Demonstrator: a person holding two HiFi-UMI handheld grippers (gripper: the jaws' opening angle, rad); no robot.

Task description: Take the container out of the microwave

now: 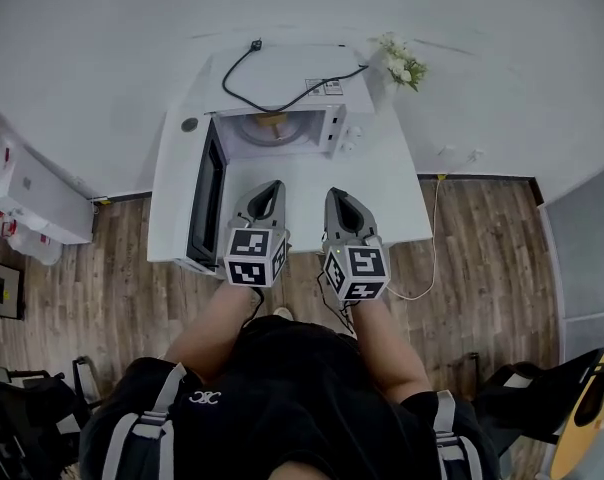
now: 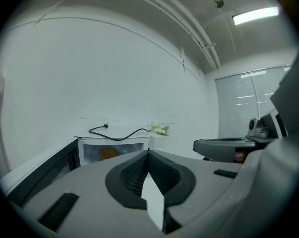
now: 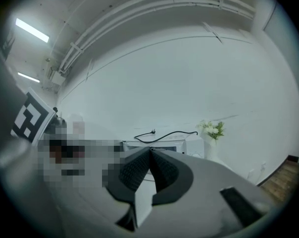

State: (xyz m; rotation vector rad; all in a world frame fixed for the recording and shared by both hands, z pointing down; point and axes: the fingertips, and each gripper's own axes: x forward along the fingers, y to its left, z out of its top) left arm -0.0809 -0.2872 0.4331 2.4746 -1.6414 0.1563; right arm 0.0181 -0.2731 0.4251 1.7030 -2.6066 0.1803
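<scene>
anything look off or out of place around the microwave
The black power cord lies loose across the top of the microwave, its plug lying free there. Nothing looks spilled or damaged.

- container (image 1: 274,125) in microwave (image 1: 282,73): just a small orange-brown patch, shape unclear
- left gripper view: its lower part hidden behind left gripper (image 2: 148,151)
- right gripper view: microwave mostly hidden behind right gripper (image 3: 150,148)
</scene>
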